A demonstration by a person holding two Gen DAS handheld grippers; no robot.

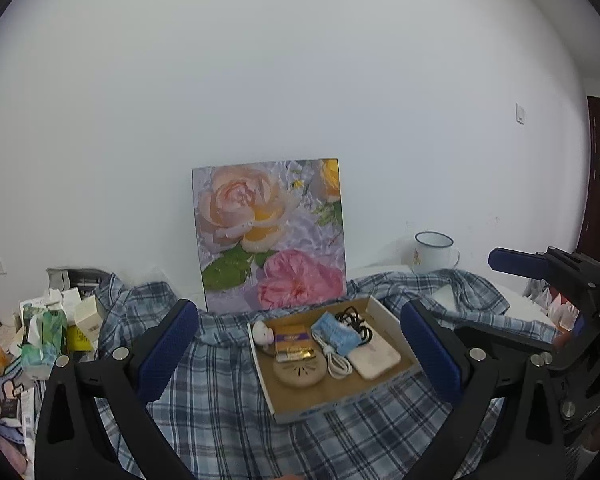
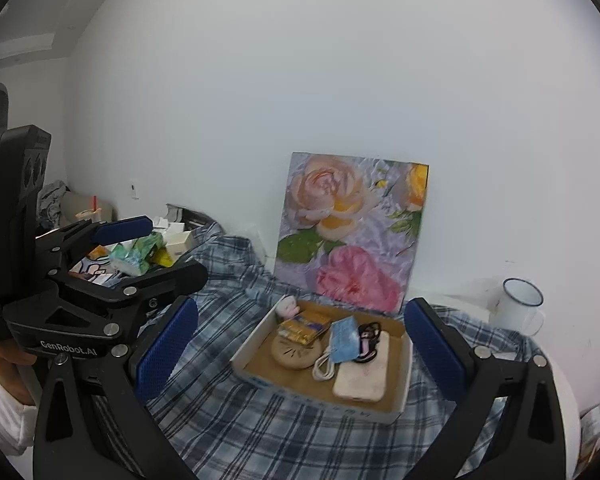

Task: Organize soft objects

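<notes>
Blue pads of the left gripper (image 1: pixel 300 356) frame the bottom of the left wrist view, set wide apart and holding nothing. Between them, a little farther ahead, lies the shallow cardboard tray (image 1: pixel 374 394) on the plaid shirt (image 1: pixel 204 400), which is spread over the table.

The right gripper (image 2: pixel 301 354) is also wide and empty, and the tray (image 2: pixel 320 396) sits straight ahead between its fingers too. Both grippers hover at about the same distance from it; I cannot say that one is clearly nearer.

Among the things in the tray, the soft ones are the blue face mask (image 2: pixel 345 340) and the small pink plush toy (image 2: pixel 289 307). The mask lies near the middle, partly on the white cable (image 2: pixel 325 368) and touching the phone (image 2: pixel 362 374). In the right wrist view its long axis runs away from the camera, roughly along the fingers, so I judge that the wrist should turn to close across its short side. The plush sits in the far left corner, too small to tell which way it points.
</notes>
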